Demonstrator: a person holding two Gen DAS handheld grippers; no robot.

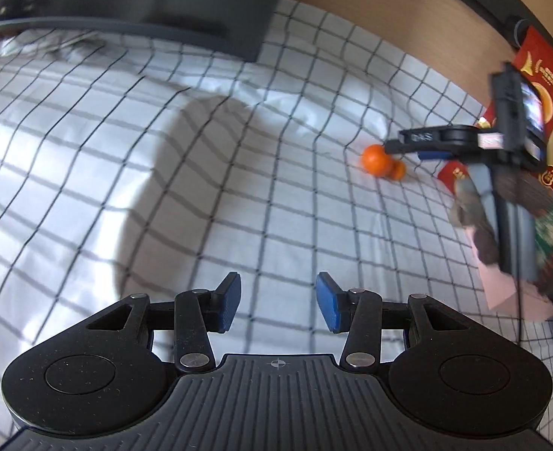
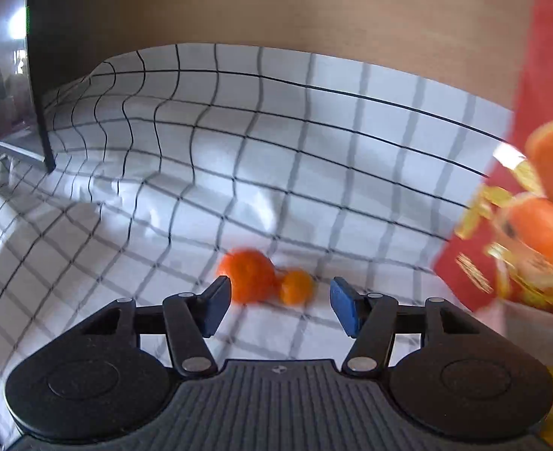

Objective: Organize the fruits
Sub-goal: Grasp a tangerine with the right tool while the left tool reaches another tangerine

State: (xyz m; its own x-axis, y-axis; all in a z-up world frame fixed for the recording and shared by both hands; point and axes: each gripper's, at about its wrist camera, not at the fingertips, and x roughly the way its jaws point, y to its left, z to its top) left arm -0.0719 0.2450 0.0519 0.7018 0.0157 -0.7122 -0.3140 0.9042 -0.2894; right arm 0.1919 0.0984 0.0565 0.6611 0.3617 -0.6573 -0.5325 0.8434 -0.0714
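I see a bed-like surface covered by a white sheet (image 1: 238,195) with a dark grid pattern, wrinkled and partly sunlit, with a broad shadow across it. A tan wooden wall (image 1: 370,7) runs behind it, and a dark slab-like object (image 1: 208,11) stands at the far edge.

My left gripper (image 1: 278,302) hovers over bare sheet, its blue-padded fingers apart and holding nothing.

Two oranges, a larger orange (image 2: 248,276) and a smaller orange (image 2: 297,287), lie touching each other on the sheet. In the right wrist view they sit just ahead of my right gripper (image 2: 280,306), roughly between its spread, empty fingers; the picture is blurred.

A red printed box (image 2: 532,195) with fruit pictures stands to the right of the oranges, against the wall.
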